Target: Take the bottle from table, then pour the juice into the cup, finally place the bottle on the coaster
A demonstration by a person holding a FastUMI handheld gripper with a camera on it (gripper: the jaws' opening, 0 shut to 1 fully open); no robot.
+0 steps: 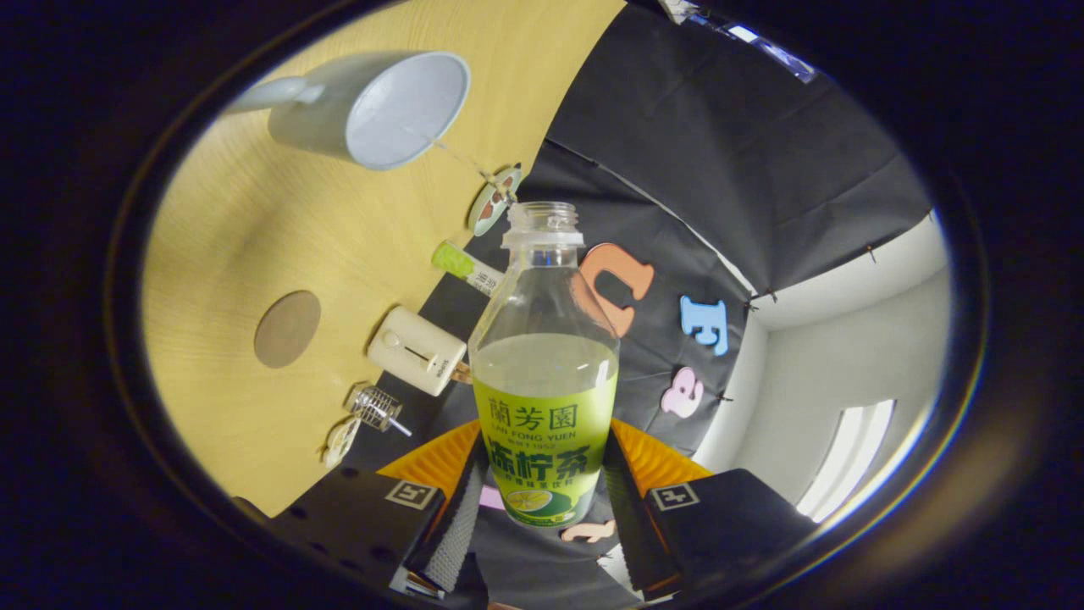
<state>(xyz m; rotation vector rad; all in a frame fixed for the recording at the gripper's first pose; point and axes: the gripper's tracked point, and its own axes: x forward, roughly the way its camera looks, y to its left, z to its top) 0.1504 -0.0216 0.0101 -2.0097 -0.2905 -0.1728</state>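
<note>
Bottle (544, 356), pressed between both fingers of the gripper (542, 517): clear glossy plastic, glossy printed label, liquid inside. Table (254, 212) beyond the fingers: matt light wood grain. Cup (373, 106) on it: smooth glazed ceramic. Coaster (287, 329): dull, matt. Booth wall: matt black cloth, creased.

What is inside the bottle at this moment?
The bottle, held between the gripper's fingers, has no cap and holds pale juice about halfway up; its upper part looks empty. The label hides the lower contents.
</note>
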